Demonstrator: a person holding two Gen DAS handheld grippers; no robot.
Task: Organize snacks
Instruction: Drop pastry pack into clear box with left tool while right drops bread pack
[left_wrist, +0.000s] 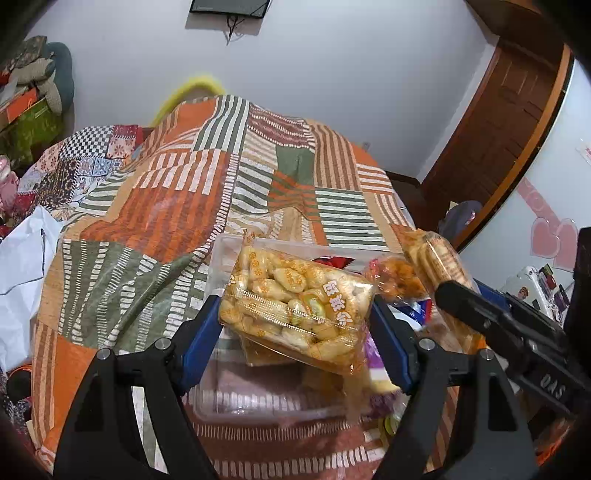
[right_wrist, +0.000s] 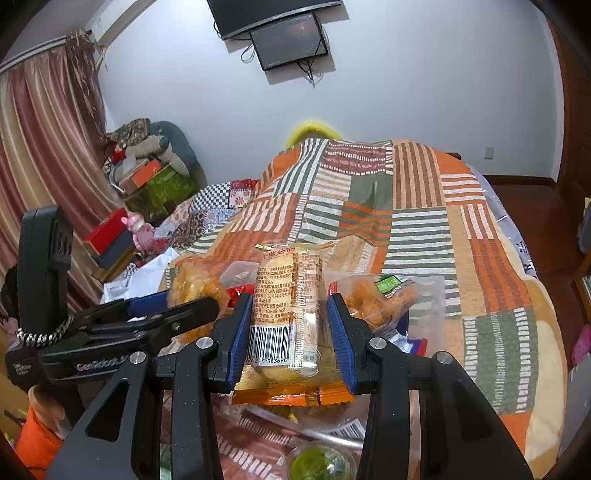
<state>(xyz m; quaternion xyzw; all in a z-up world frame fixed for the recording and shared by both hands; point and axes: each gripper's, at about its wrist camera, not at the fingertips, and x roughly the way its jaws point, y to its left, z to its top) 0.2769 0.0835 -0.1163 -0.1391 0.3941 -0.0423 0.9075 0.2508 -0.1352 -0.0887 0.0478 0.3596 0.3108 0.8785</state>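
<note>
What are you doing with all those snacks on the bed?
Someone is sorting snacks with two handheld grippers. The left gripper is clamped on a bag of small yellow biscuits above a clear plastic box. The right gripper is squeezing a tall pack of rice crackers. More snacks lie underneath on the patchwork blanket.

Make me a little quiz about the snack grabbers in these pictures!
1. True or false: the left gripper holds nothing.
2. The right gripper clamps which snack? A) cracker pack with a barcode B) a banana C) a soda can
3. Fill in: beneath the left gripper's bag of small pastries sits a clear plastic ____.

Key: 1 false; 2 A; 3 box
</note>
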